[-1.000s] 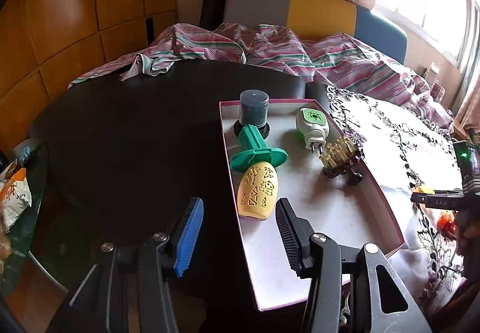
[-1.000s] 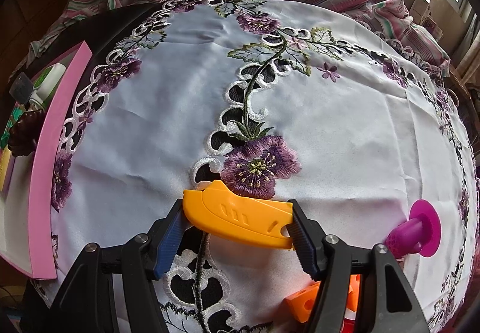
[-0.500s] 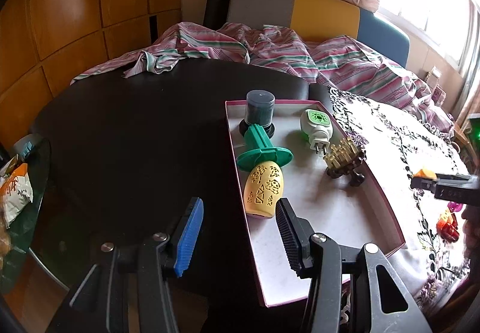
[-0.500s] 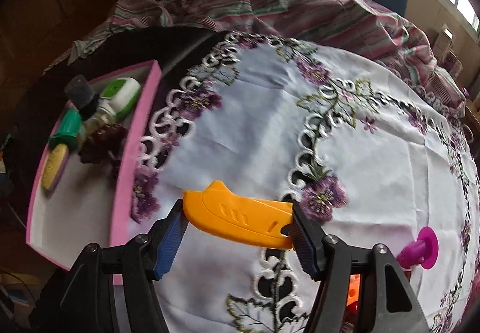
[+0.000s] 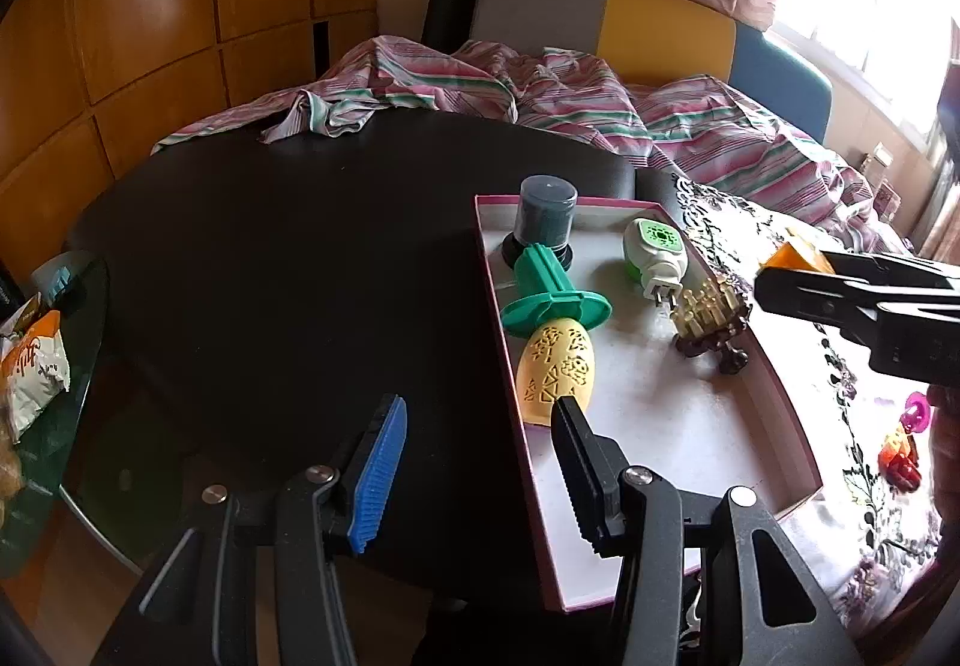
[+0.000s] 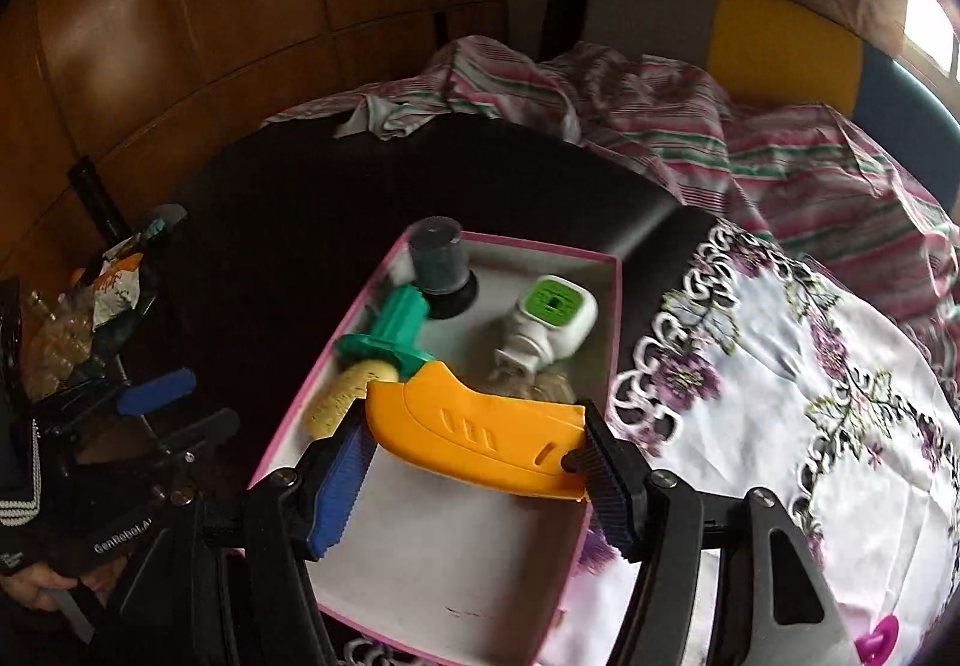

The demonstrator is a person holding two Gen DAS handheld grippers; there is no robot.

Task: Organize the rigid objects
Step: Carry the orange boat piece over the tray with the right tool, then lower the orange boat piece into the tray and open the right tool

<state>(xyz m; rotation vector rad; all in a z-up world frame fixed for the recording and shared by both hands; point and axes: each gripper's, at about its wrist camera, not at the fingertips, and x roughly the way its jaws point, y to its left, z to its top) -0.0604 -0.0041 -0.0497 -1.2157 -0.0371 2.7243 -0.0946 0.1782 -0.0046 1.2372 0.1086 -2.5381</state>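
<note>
**Knife over tray, drop spot is the bare near end**

Knife (image 6: 480,438) is clamped end to end in the right gripper (image 6: 474,477), long axis crosswise between the pads, roughly parallel to the near short edge of the pink tray (image 6: 615,306). It hangs above the tray's middle, touching nothing.

Judgement: the move turns on clearance below. Far half of the tray is full: dark cylinder (image 6: 438,267) at the far corner, green-yellow pineapple toy (image 5: 555,342) along the left edge, green-white plug-in device (image 6: 552,324) and brown comb-like piece (image 5: 711,318) toward the right edge. Near half is bare white floor, directly under and toward the camera from the knife. Lower there, keep the axis crosswise.

Left gripper (image 5: 474,477) holds nothing, jaws partly apart, parked off the tray's left edge over the dark table (image 5: 288,258), near the near-left corner. The right one is the working hand; the left is close enough to steady the tray if it slides.
</note>
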